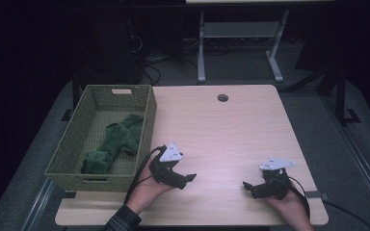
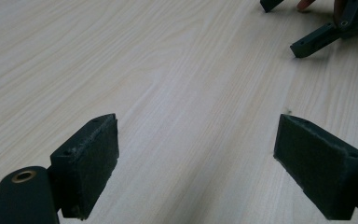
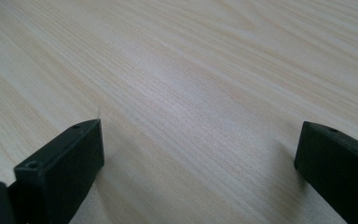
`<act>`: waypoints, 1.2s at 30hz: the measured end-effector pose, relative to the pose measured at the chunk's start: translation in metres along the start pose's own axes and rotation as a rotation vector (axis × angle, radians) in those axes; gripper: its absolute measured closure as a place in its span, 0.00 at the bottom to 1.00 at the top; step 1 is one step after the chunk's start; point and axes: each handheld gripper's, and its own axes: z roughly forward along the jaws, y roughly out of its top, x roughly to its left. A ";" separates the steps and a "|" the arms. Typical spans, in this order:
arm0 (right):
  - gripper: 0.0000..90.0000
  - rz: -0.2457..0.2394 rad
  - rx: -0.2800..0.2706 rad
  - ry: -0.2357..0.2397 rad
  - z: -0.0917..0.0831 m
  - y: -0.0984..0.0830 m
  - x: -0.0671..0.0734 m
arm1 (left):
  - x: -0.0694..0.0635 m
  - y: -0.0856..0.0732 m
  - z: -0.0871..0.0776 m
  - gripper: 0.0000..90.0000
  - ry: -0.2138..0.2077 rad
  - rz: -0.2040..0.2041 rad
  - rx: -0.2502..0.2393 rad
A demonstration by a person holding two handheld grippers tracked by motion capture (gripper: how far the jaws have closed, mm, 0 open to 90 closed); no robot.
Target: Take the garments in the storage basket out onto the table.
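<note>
A green woven basket [image 1: 72,144] stands on the left end of the light wooden table [image 1: 231,130], with a crumpled green cloth [image 1: 115,142] lying inside it. My left gripper [image 1: 185,181] rests low over the table's front, just right of the basket, and points right. Its jaws [image 2: 196,158] are open, with bare wood between them. My right gripper [image 1: 249,189] sits near the front right and points left toward the other gripper. It is open too [image 3: 196,158], with nothing between its pads. The right gripper's jaw tips [image 2: 317,39] appear far off in the left gripper view.
A round cable hole [image 1: 222,97] sits near the table's far edge. Behind the table stands a metal desk frame [image 1: 238,43] on grey carpet. The basket's right wall is close to my left hand. Bare tabletop lies between the grippers and beyond them.
</note>
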 end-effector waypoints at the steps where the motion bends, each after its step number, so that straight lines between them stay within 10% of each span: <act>1: 0.01 0.000 0.000 0.000 0.000 0.000 0.000 | -0.001 0.001 0.000 0.15 0.001 -0.008 -0.010; 36: 0.01 0.007 -0.002 -0.005 0.000 0.000 0.000 | 0.016 0.043 -0.039 0.15 0.011 -0.002 -0.063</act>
